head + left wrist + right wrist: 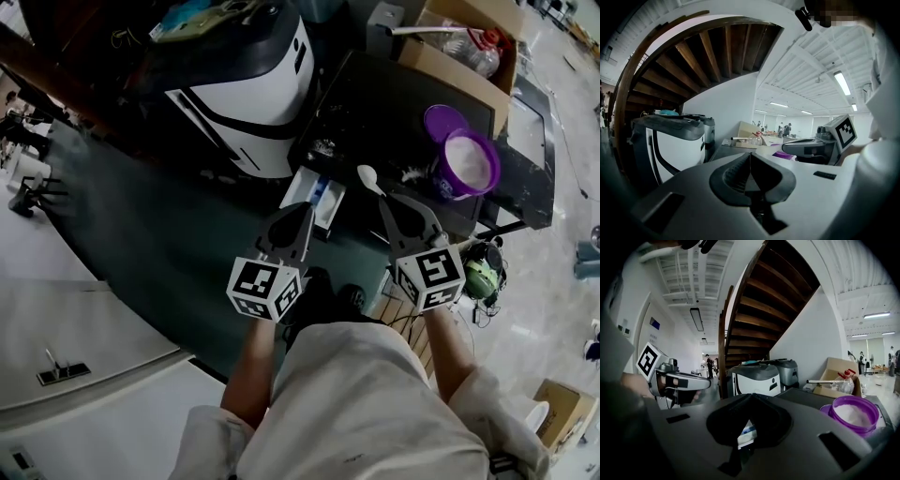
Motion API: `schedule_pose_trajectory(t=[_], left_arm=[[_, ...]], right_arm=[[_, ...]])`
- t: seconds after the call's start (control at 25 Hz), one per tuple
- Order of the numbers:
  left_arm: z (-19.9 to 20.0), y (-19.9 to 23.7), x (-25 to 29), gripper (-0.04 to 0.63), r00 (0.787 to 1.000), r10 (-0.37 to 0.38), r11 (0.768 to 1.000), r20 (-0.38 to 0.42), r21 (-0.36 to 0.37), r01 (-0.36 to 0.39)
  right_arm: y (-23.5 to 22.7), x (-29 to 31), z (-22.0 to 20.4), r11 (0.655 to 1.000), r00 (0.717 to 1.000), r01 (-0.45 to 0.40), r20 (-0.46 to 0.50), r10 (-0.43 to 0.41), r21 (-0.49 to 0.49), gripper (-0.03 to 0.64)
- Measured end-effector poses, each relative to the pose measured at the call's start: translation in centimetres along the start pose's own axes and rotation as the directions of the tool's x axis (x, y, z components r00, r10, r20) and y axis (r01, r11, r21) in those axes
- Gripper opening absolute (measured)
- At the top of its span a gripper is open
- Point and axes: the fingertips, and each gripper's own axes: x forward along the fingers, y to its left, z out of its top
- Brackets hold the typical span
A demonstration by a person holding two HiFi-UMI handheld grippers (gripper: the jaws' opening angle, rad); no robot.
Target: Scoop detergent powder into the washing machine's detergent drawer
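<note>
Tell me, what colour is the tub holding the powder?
Purple tub, clearest in the head view.

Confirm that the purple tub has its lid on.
No, the purple tub stands open, with white powder showing inside.

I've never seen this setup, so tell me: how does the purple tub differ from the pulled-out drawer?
The purple tub is round; the drawer is rectangular, white with a blue part. The tub stands on the dark machine top; the drawer juts from its front, lower down. White powder lies in the tub; none is discernible in the drawer. Both are open on top.
</note>
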Motion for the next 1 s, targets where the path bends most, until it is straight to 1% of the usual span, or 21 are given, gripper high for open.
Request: schedule_pose_trajectory(t=[0.36, 1.0], left_arm=[[0.4, -0.5, 0.6, 0.02, 1.0, -0.023, 1.0, 0.003, 0.006, 0.023], [0.7, -0.1, 0.8, 0.02, 1.0, -0.01, 1.0, 0.0, 0.01, 0.01]], right_arm=[[-0.6, -1.7, 1.1, 1.0, 0.999, 0.027, 0.032, -0.028, 0.01, 0.006], [-0.8, -2.2, 1.5, 1.0, 0.999, 0.016, 0.047, -0.017, 0.016, 0.006]])
